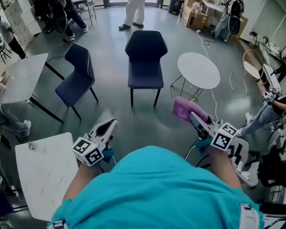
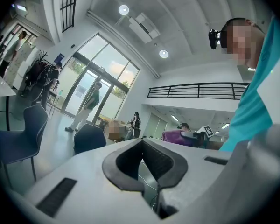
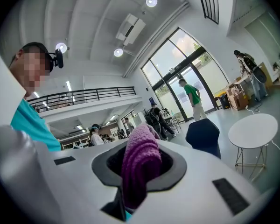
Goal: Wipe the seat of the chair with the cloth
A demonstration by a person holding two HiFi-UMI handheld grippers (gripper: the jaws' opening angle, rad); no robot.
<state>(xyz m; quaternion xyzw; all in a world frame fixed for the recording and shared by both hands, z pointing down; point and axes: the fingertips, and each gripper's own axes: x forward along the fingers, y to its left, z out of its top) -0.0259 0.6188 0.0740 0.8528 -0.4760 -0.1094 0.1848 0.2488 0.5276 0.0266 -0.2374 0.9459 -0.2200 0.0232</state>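
While I keep the purple cloth [image 3: 140, 164] pinched in my right claw [image 1: 195, 118], the chair [image 1: 145, 56] stands well ahead with its seat [image 1: 145, 78] untouched, so I judge this to be the approach. The cloth is bunched, with its long axis along the claw and its free end pointing towards the chair. My left claw [image 1: 110, 124] is pressed together on nothing. Next I should close in and lower the cloth flat onto the seat.

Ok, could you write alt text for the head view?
The right gripper holds a crumpled purple cloth, short of the dark blue padded chair ahead. The left gripper is shut and empty; a round white table stands beside the chair.
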